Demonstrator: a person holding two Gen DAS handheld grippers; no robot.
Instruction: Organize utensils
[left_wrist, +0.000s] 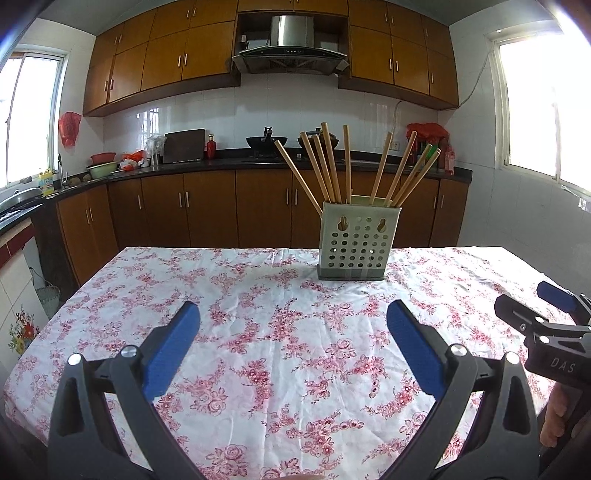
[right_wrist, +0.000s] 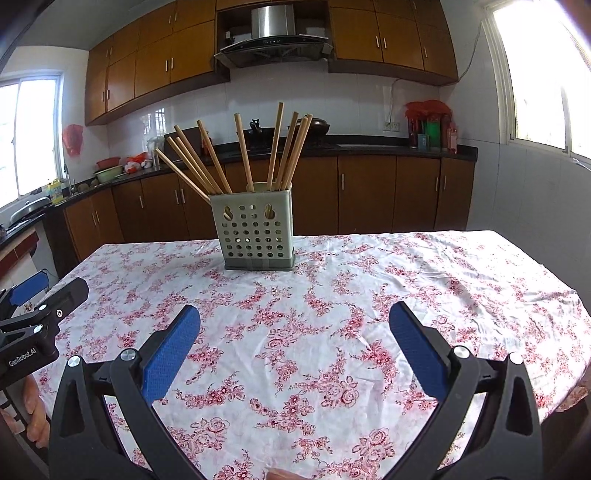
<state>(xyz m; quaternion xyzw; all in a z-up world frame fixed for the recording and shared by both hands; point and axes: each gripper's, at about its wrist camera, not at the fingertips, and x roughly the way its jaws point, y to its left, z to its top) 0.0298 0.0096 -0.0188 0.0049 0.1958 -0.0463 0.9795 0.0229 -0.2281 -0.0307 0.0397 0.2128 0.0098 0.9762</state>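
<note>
**Inspector:** Floral cloth, pink on white, covers the table (left_wrist: 280, 332) from edge to edge. Largest item recorded first.

**Clerk:** And on it?

**Inspector:** One pale green perforated holder (left_wrist: 359, 240), rectangular, standing upright on a dark base toward the far side of the table. In the left wrist view it sits right of centre; in the right wrist view it sits left of centre (right_wrist: 255, 229).

**Clerk:** Contents?

**Inspector:** Wooden chopsticks (left_wrist: 332, 166), roughly ten, all standing in the holder and fanning outward, some leaning left, some right. I cannot tell whether the holder is divided inside.

**Clerk:** The claws?

**Inspector:** Left claw (left_wrist: 293, 349): blue pads spread wide, nothing between them, held above the near part of the cloth and well apart from the holder. Right claw (right_wrist: 294, 349): likewise spread wide, holding nothing. Each appears at the edge of the other's view, side by side at the near edge.

**Clerk:** Anything smaller?

**Inspector:** Fingers (left_wrist: 554, 417) of a hand gripping the right claw's handle, low at the frame's right edge.
</note>
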